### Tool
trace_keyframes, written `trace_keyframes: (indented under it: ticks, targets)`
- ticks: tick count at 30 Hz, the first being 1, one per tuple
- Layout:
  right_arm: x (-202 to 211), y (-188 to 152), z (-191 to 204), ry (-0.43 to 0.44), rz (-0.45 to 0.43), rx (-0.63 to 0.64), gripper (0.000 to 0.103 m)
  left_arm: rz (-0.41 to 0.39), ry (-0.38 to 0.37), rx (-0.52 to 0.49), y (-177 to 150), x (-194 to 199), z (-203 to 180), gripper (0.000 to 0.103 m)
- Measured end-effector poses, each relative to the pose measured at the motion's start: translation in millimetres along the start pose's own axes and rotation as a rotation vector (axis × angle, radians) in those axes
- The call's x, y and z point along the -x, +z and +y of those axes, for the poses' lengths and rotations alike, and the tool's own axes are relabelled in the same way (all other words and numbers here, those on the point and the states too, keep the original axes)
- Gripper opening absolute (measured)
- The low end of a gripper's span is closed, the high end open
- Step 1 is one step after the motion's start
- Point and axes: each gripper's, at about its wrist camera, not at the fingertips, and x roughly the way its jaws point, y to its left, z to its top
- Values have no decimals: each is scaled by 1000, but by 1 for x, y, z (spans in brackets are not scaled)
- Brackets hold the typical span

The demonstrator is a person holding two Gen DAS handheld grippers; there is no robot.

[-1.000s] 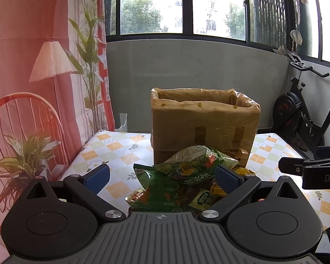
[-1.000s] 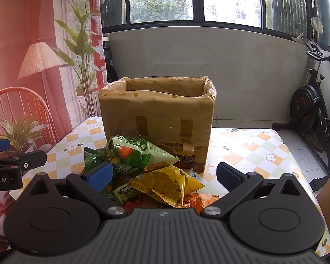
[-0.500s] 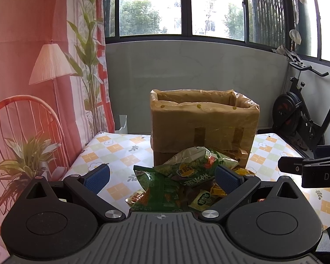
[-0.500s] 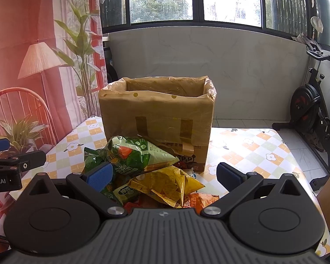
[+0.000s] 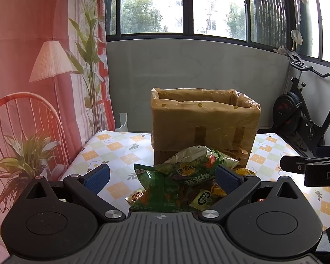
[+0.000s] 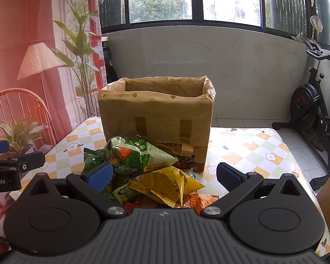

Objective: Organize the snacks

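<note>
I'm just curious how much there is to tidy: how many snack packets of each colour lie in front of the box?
Green: 3, puffed bag, dark bag, small packet
Yellow: 1, yellow bag
Orange-red: 2, orange bag, small sachet
Total: 6 visible; more may be hidden.

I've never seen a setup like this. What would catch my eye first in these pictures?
Probably the tall brown cardboard box lined with a plastic bag, standing open in the middle of the checked flower-print tablecloth. Right in front of it lies a bright heap of snack packets, topped by a puffy green bag with a crinkled yellow bag just below it. Nearest the camera, the right hand-held gripper is open above the heap, holding nothing.
</note>
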Motion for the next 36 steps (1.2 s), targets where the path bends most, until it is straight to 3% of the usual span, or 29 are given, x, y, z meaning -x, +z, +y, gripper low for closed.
trace_keyframes:
  ticks: [25, 31, 34, 36]
  targets:
    - [0, 0, -1, 2, 3, -4, 102, 5, -7, 3, -1, 0, 0, 102]
    - [-4, 0, -15, 29, 6, -59, 102, 5, -17, 16, -1, -1, 3, 102]
    - [0, 2, -32, 72, -73, -124, 103, -18, -8, 77, 3, -4, 19, 102]
    - [2, 1, -41, 76, -184, -128, 103, -45, 7, 100, 5, -9, 29, 102]
